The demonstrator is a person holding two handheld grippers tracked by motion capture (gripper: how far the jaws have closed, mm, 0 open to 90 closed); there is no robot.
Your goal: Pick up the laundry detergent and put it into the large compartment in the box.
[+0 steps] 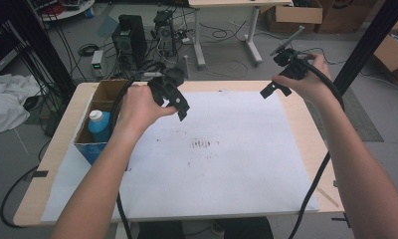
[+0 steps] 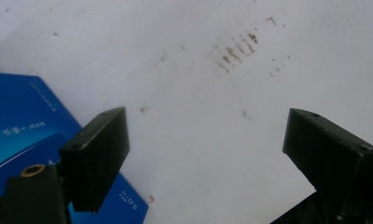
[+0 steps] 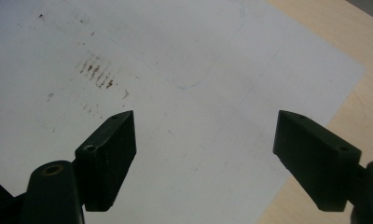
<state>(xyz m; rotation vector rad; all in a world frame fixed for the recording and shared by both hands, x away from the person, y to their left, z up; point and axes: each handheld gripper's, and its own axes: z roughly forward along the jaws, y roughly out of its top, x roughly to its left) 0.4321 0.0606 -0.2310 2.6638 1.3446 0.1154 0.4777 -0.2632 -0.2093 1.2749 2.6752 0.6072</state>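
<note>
Left gripper [image 1: 179, 107] hovering above white sheet [image 1: 227, 164], just right of blue cardboard box [image 1: 95, 142]; jaws wide apart, nothing between them. Right gripper [image 1: 274, 89] up at far right of sheet, jaws also spread, empty. Blue bottle with white cap [image 1: 98, 124] standing upright inside the box, near its front end, touched by neither gripper. Same box at lower left in left gripper view [image 2: 17, 121], just beside the near jaw.

Risks, judged from this pose: reaching into the box at a slant, likely clipping the box wall and shoving the whole box off the table's [image 1: 306, 124] left edge. Pinching the cap instead of the body, likely slip or tipped bottle. Trailing cable by the box, possible snag on its rim. Smudged marks [image 1: 203, 144] mid-sheet, harmless.
</note>
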